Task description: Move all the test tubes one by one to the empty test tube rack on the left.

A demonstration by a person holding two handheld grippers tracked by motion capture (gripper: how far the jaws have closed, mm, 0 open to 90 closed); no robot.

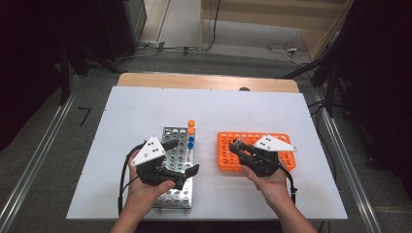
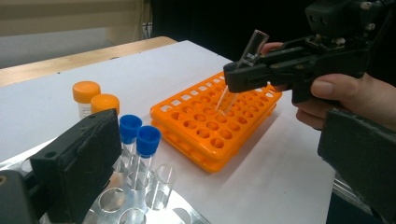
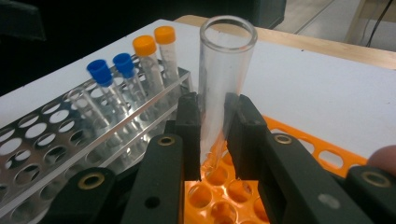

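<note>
Clear tube [image 3: 223, 88] clamped upright between right gripper [image 3: 212, 140] fingers, bottom tip just over orange rack [image 3: 224, 196] holes. Metal rack [image 2: 140, 205] with blue-capped tubes [image 2: 139, 140] below left gripper [image 1: 180, 156], fingers apart, holding nothing.

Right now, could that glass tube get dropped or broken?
Maybe. The right gripper pinches the clear tube low down, so it might tip or slip. It hangs tilted over the orange rack; its tip could hit the rim between holes. The left gripper sits near the metal rack's capped tubes and might bump them.
</note>
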